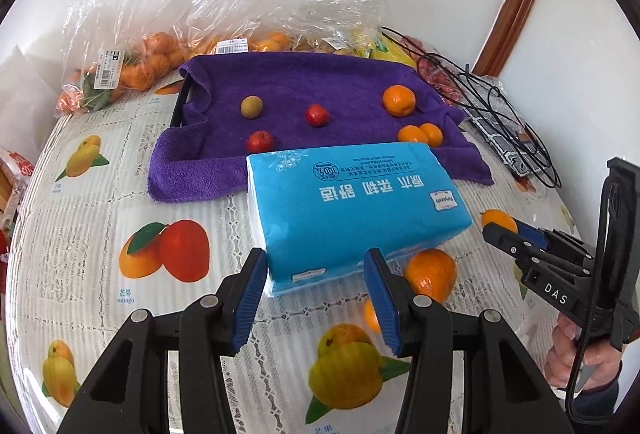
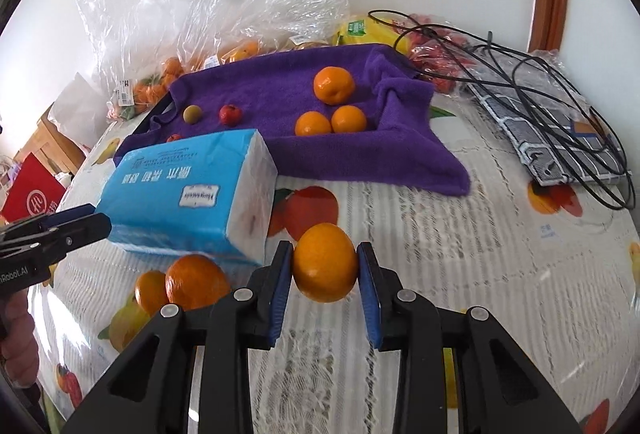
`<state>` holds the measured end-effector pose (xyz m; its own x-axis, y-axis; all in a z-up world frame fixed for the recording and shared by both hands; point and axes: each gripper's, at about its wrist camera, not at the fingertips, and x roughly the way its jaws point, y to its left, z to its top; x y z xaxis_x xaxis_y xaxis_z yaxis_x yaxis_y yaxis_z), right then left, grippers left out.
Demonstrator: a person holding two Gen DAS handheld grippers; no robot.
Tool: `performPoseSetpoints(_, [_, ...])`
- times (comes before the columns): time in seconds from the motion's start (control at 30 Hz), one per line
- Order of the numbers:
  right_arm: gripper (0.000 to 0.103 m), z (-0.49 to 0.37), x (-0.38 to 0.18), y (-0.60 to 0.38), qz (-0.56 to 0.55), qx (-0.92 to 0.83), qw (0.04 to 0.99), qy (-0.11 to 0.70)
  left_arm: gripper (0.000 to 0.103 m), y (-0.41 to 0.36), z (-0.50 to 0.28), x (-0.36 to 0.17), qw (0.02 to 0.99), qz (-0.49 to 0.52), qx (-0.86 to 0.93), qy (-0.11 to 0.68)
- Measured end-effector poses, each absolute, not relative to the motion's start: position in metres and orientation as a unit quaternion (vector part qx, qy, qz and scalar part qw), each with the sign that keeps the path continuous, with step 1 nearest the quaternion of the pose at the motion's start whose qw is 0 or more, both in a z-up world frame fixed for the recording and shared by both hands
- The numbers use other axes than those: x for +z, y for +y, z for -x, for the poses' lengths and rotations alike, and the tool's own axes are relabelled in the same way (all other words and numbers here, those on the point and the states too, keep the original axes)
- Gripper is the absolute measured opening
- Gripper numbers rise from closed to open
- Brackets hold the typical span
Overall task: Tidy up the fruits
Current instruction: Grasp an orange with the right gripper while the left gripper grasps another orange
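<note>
Right jaws pinching orange [image 2: 325, 263]; left jaws spread around tissue pack [image 1: 352, 202].

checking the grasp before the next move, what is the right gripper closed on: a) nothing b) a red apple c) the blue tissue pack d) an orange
d: in the right wrist view the right gripper has both blue pads pressed against the sides of an orange, while the tissue pack lies apart on the table to its left.
</note>
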<state>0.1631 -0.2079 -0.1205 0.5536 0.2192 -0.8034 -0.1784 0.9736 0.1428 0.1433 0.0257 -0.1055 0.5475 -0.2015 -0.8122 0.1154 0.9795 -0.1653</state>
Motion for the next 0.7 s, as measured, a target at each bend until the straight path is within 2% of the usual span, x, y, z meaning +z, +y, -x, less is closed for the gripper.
performPoseSetpoints(0.13, [0.032, -0.154, -0.123, -0.215, -0.027, 0.112, 0.879, 0.462, 0.047, 0.029, -0.139, -0.105, 0.874, 0.068, -0.094, 0.472])
performPoseSetpoints(0.43, [0.032, -0.153, -0.127, -0.215, -0.036, 0.121, 0.880, 0.459, 0.047, -0.001, -0.122, -0.107, 0.870, 0.023, -0.124, 0.477])
performPoseSetpoints(0.7, [0.032, -0.144, -0.127, -0.216, -0.015, 0.117, 0.882, 0.457, 0.044, -0.018, -0.130, -0.135, 0.851, 0.024, -0.134, 0.507])
